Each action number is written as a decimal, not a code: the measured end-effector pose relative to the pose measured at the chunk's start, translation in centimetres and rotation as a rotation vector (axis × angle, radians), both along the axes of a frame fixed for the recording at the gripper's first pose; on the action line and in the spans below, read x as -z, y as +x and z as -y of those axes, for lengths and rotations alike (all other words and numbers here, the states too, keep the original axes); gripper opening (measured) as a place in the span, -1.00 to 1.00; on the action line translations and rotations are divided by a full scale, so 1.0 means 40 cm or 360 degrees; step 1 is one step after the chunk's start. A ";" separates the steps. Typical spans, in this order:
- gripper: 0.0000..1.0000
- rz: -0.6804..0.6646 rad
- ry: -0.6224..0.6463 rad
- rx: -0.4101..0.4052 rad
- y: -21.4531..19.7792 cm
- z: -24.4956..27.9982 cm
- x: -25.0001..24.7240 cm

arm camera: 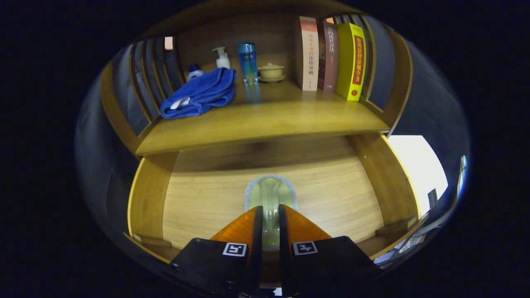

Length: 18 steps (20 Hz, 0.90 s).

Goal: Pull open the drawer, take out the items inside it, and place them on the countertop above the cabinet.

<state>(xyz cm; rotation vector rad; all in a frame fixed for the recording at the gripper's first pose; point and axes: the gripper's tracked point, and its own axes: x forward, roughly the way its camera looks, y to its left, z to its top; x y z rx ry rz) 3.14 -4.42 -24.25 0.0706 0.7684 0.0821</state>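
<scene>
The wooden drawer stands pulled open below the countertop, and its pale floor lies beyond my fingers. My gripper is shut on a pale green item with a grey edge. It sticks out ahead of the fingertips over the drawer floor. Whether it touches the floor I cannot tell. A folded blue towel lies on the left of the countertop.
At the back of the countertop stand a white pump bottle, a tall blue bottle and a lidded cup on a saucer. Three upright books stand at its right. Slatted wooden sides flank the countertop.
</scene>
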 end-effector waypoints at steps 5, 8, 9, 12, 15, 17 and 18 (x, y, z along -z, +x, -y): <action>-0.47 0.0072 0.0016 -0.0014 0.009 0.006 -0.117; -0.46 0.0088 0.0034 -0.0007 0.022 0.010 -0.163; -0.46 0.0094 0.0035 -0.0004 0.028 0.013 -0.178; -0.46 0.0121 0.0031 0.0008 0.060 0.018 -0.223; -0.46 0.0135 0.0034 0.0009 0.100 0.016 -0.260; -0.46 0.0149 0.0023 0.0007 0.136 0.012 -0.280; -0.46 0.0155 0.0018 0.0006 0.153 0.011 -0.288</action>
